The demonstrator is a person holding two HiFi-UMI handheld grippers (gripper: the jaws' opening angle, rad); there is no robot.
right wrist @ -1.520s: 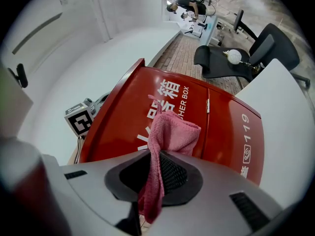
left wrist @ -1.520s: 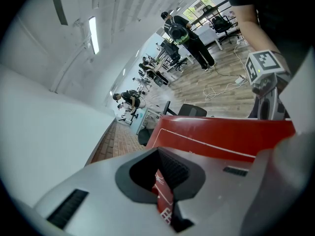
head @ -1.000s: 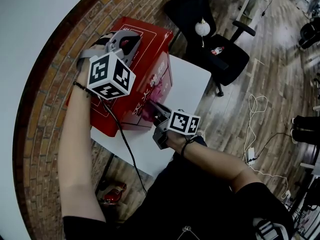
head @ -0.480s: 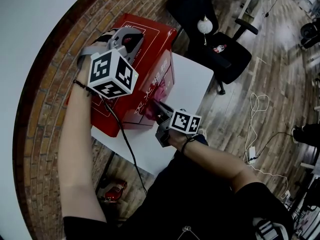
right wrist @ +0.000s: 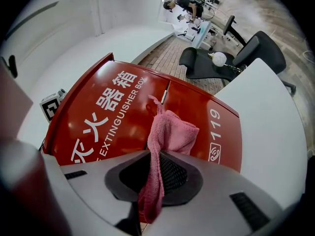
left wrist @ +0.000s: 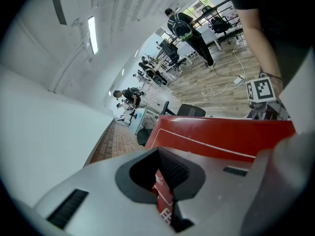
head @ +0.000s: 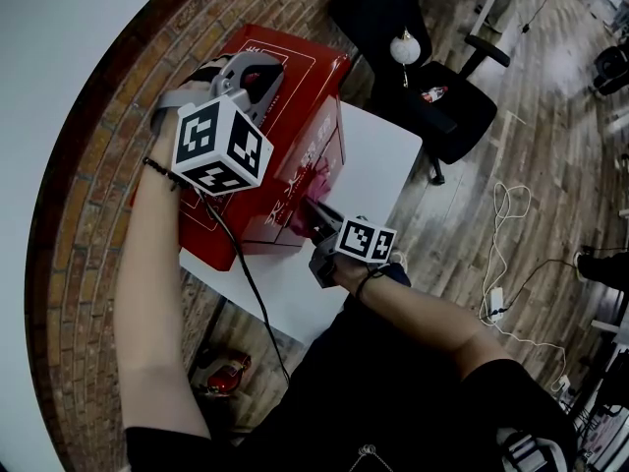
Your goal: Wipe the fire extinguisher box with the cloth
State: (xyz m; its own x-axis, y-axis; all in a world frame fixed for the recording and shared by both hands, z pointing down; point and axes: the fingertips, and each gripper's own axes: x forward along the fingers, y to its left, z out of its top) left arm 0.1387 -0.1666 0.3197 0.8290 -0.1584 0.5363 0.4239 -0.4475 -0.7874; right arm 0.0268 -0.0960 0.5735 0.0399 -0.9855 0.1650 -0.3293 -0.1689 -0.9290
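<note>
The red fire extinguisher box (head: 285, 116) stands on a white table (head: 373, 165) against the wall. My left gripper (head: 257, 75) rests shut on the box's top; in the left gripper view (left wrist: 165, 191) the red top (left wrist: 221, 136) lies just beyond the closed jaws. My right gripper (head: 313, 214) is shut on a pink cloth (head: 314, 180) and holds it against the box's front face. In the right gripper view the cloth (right wrist: 170, 136) sticks out of the gripper (right wrist: 155, 181) onto the lettered red front (right wrist: 108, 117), near the door seam.
A black office chair (head: 418, 82) stands just beyond the table. Cables (head: 501, 254) lie on the wooden floor to the right. A small red object (head: 224, 377) sits on the brick strip under the table's near edge. People stand far off in the left gripper view.
My right gripper has slid a little down the box's front with the pink cloth in it. The left gripper has stayed put on the top.
</note>
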